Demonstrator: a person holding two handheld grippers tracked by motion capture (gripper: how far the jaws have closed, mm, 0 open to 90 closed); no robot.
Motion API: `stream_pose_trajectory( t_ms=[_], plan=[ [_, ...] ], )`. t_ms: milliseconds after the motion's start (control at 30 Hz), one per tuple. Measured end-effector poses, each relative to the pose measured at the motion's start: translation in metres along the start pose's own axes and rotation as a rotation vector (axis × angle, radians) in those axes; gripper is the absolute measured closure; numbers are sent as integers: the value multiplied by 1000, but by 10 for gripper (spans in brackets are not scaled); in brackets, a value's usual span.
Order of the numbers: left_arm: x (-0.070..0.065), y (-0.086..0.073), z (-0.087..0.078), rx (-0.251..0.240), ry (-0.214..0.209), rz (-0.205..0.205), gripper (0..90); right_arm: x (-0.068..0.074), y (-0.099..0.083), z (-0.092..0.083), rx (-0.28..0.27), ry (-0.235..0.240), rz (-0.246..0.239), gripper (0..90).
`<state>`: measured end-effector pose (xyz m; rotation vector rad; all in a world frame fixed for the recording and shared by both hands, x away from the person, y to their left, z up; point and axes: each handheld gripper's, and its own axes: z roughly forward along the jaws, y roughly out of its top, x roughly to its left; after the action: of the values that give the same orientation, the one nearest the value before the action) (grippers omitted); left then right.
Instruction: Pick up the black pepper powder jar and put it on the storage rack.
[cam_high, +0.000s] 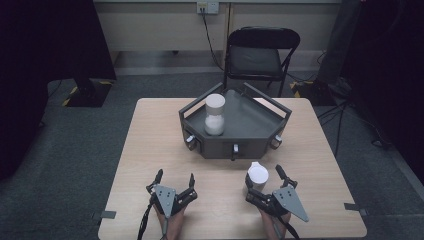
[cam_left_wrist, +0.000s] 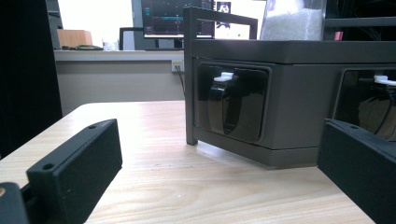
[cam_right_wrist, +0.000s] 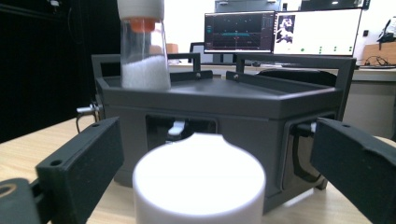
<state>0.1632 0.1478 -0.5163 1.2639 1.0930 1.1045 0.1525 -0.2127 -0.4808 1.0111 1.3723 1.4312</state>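
Pale wood tabletop (cam_high: 150, 145) carries the grey tray (cam_high: 250, 125) as your landmark: your left gripper (cam_high: 175, 181) sits before its front-left corner, jaws spread and empty. Just in front of the tray's front wall stands the white cup (cam_high: 258, 176), between the wide jaws of your right gripper (cam_high: 263, 179), pads apparently not pressing yet. You seem to be at the grasp; next, close squarely on the cup before lifting toward the tray, clear of the tall jar (cam_high: 215, 115).

One white cup (cam_high: 258, 176); one jar (cam_high: 214, 115); one tray (cam_high: 260, 140); two grippers.

white cup (cam_right_wrist: 200, 182) blurred, bottom cut off
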Motion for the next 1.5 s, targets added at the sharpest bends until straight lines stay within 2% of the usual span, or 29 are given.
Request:
stream_pose_trajectory(
  t_ms=[167,333,533,767,967,1100,1167,1500],
  plan=[
    [0,0,0,0,0,0,0,3,-7,2,30,-5,29,47],
    [0,0,0,0,0,0,0,8,-12,1,43,-15,30,95],
    [0,0,0,0,0,0,0,6,-15,1,53,-10,40,141],
    [0,0,0,0,0,0,0,8,-15,1,64,-14,21,165],
    [0,0,0,0,0,0,1,7,-15,2,76,-7,26,200],
    [0,0,0,0,0,0,1,6,-14,3,84,-2,21,256],
    [0,0,0,0,0,0,1,4,-13,3,88,15,28,295],
    [0,0,0,0,2,0,1,4,-11,4,94,16,18,298]
  ],
)
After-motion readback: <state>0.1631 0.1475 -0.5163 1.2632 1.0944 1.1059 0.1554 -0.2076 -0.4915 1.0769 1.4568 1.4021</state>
